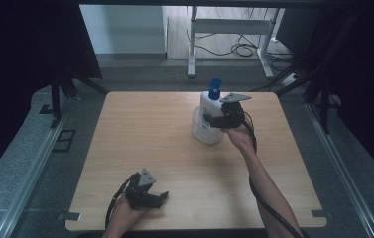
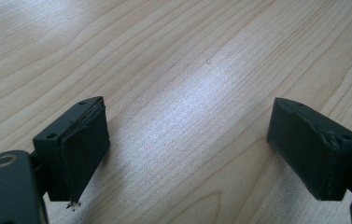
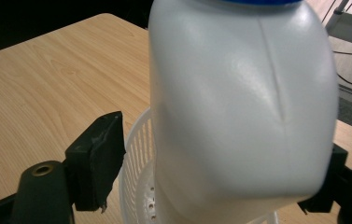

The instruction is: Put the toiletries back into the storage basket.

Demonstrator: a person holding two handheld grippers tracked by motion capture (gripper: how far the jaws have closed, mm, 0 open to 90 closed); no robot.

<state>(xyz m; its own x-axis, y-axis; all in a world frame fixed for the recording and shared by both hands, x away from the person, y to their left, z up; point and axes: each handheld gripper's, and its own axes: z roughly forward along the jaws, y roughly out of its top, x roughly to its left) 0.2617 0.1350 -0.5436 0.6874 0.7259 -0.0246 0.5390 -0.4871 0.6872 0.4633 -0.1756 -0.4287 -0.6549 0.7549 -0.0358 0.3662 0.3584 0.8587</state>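
We noted the white bottle [image 1: 209,106] with blue cap standing in the white perforated basket [image 1: 199,130] at the desk's [image 1: 140,129] far right. The right tongs [image 1: 208,119] stood around the bottle, left pad clear of it, jaws partly apart. The left tongs [image 1: 160,198] rested wide open, holding nothing, at the near edge.

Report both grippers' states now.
Left gripper: open, empty, low over the table.
Right gripper: open around the white bottle standing in the basket; left pad clear.
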